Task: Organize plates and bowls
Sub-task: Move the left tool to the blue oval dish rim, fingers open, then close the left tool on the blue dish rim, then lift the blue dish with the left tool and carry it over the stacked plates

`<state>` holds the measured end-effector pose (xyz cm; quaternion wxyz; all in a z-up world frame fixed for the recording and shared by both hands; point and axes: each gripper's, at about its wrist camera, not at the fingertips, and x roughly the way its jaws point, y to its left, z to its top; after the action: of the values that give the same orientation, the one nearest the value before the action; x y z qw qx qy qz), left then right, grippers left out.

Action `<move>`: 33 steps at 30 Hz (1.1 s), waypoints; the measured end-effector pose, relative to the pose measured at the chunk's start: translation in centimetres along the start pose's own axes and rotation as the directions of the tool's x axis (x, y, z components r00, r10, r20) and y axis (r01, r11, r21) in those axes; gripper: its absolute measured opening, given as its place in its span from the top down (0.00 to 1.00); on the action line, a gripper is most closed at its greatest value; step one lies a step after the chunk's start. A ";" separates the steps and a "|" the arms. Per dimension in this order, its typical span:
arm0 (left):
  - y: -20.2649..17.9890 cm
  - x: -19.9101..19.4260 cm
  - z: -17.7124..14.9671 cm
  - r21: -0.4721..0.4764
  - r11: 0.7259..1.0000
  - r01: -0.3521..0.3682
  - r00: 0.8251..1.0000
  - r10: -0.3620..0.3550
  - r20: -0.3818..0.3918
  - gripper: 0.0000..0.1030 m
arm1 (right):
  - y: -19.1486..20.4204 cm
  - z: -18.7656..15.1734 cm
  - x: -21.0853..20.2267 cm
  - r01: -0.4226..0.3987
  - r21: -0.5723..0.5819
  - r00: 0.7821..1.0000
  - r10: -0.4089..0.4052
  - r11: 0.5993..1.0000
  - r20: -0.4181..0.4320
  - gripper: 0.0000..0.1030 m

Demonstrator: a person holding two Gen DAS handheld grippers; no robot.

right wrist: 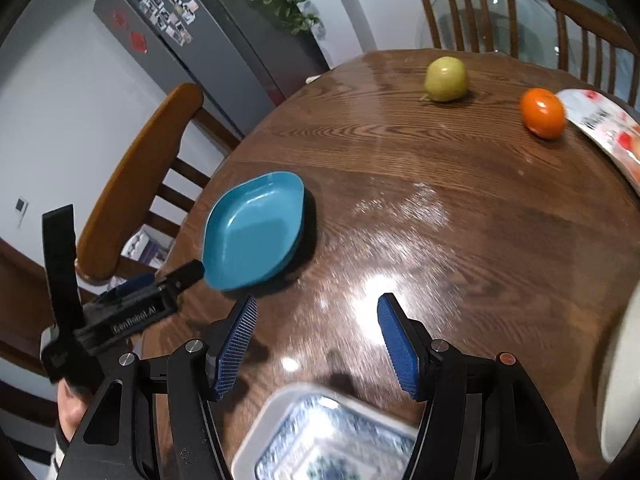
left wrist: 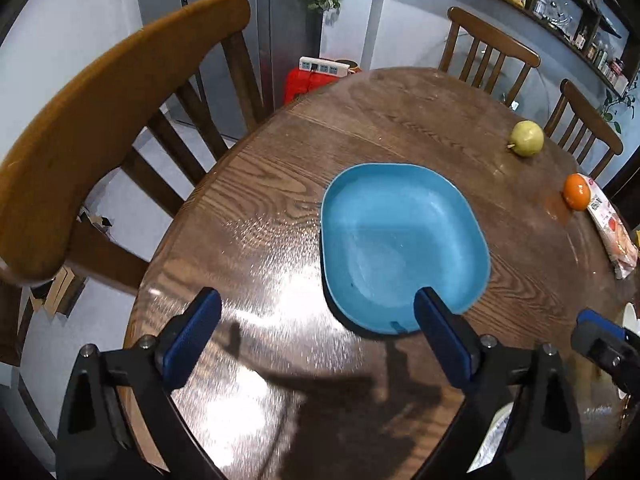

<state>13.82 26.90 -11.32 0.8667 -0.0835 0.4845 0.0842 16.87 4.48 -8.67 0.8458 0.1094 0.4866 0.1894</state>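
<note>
Only the right view shows a patterned dish [right wrist: 320,436] near the wide-open right gripper [right wrist: 316,344]; the left gripper [left wrist: 316,320], jaws wide, faces the blue plate [left wrist: 400,240], fruit beyond.

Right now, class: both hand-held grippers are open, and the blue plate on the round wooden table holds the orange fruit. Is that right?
Not quite. The blue plate is empty; the orange fruit lies on the wooden table, far from it, beside a snack packet. The right wrist view shows this. Both the left hand-held gripper and right hand-held gripper are open.
</note>
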 end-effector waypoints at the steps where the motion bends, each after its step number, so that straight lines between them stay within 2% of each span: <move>1: 0.0 0.3 0.2 0.004 1.000 0.000 1.000 0.000 -0.002 0.08 | 0.1 0.4 0.6 0.002 -0.005 1.000 -0.002 1.000 -0.006 0.39; 11: -0.4 2.5 0.6 0.014 1.000 0.015 1.000 -0.015 -0.023 0.29 | 0.0 3.0 7.1 0.006 0.002 0.998 -0.006 1.000 -0.064 0.39; 15: -0.4 3.4 0.3 0.029 1.000 0.007 0.999 -0.005 -0.049 0.46 | 0.1 3.3 8.5 0.010 -0.007 0.997 -0.011 1.000 -0.078 0.39; 17: -0.2 3.7 0.2 0.031 1.000 0.006 0.999 -0.004 -0.051 0.48 | 0.3 3.4 8.9 0.015 -0.012 0.997 -0.015 1.000 -0.078 0.39; 20: -0.1 3.7 0.5 0.045 0.999 0.004 0.999 -0.002 -0.046 0.52 | 0.2 3.6 9.4 -0.005 -0.002 0.996 0.005 1.000 -0.084 0.49; 22: -0.4 3.8 0.7 0.053 0.998 0.014 0.999 -0.011 -0.048 0.68 | 0.2 3.9 9.7 -0.010 -0.005 0.996 0.009 1.000 -0.090 0.57; 25: -0.7 3.9 1.0 0.070 0.997 0.039 0.998 -0.035 -0.056 0.81 | 0.5 4.0 10.1 -0.016 -0.025 0.994 0.014 1.000 -0.107 0.70; 27: -1.1 4.0 1.0 0.071 0.995 0.063 0.996 -0.059 -0.065 0.82 | 0.7 3.9 10.4 -0.030 -0.034 0.992 0.025 0.999 -0.126 0.81; 33: -2.2 3.8 0.9 0.091 0.993 0.073 0.995 -0.067 -0.068 0.84 | 0.9 3.4 10.1 -0.003 -0.031 0.991 -0.001 1.000 -0.131 0.82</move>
<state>17.04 25.26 -13.99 0.8559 -0.0624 0.5126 0.0281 24.18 9.58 -14.53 0.8135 0.0841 0.5380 0.2042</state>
